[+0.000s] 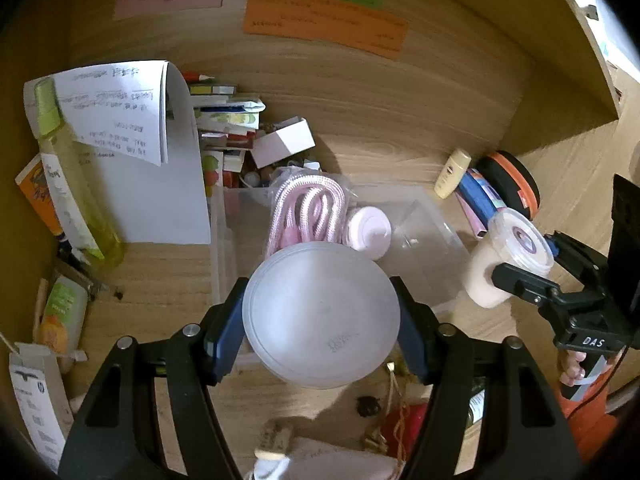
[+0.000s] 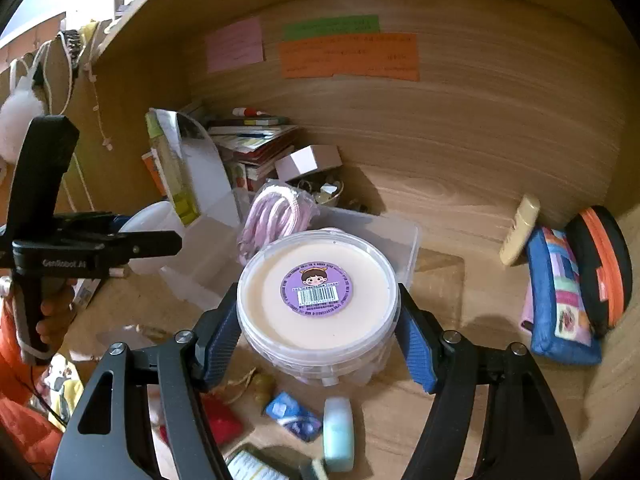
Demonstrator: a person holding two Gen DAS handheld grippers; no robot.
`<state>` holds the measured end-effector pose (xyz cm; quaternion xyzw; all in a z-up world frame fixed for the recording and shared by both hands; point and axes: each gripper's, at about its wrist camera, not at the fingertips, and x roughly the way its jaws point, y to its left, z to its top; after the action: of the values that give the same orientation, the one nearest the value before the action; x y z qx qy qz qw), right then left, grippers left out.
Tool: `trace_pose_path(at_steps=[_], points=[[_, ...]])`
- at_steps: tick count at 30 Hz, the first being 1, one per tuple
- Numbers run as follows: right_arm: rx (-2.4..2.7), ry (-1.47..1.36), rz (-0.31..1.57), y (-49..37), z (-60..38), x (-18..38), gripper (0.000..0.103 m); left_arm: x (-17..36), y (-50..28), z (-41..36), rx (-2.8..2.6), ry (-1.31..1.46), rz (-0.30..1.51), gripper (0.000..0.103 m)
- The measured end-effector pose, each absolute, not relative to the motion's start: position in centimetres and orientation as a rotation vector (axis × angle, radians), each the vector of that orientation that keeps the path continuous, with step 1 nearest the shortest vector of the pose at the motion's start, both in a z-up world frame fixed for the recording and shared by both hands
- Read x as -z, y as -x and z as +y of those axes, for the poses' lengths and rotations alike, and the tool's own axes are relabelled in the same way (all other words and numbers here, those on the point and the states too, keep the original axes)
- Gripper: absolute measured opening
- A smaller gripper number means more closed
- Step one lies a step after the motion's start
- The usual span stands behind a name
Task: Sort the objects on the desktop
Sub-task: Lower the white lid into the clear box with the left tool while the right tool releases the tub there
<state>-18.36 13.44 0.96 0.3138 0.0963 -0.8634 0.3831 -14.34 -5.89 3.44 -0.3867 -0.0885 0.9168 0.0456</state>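
My left gripper (image 1: 320, 330) is shut on a round frosted white case (image 1: 320, 314), held above the near edge of a clear plastic bin (image 1: 424, 236). Inside that bin lie a bagged pink braided cable (image 1: 308, 208) and a small pink round piece (image 1: 370, 230). My right gripper (image 2: 318, 330) is shut on a clear tub with a cream lid and purple sticker (image 2: 318, 292), lifted over the desk just in front of the clear plastic bin (image 2: 404, 236). The tub (image 1: 508, 254) and the right gripper (image 1: 532, 280) also show at the right of the left wrist view.
Books and papers (image 1: 224, 128), a white box (image 1: 284, 140) and a green bottle (image 1: 72, 188) crowd the back left. A cream bottle (image 2: 520, 228), blue pouch (image 2: 560, 300) and black-orange case (image 2: 604, 268) sit right. Small items (image 2: 338, 432) litter the near desk. A person's hand (image 2: 52, 316) grips the left handle.
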Motion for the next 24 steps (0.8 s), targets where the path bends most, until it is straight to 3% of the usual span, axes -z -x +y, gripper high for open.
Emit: trace_pose_path(at_steps=[24], points=[[2.152,-0.984,0.296,22.7,8.1,4.0,0.067,1.8,19.3,-6.1,-2.723,1.343,-0.238,0.066]])
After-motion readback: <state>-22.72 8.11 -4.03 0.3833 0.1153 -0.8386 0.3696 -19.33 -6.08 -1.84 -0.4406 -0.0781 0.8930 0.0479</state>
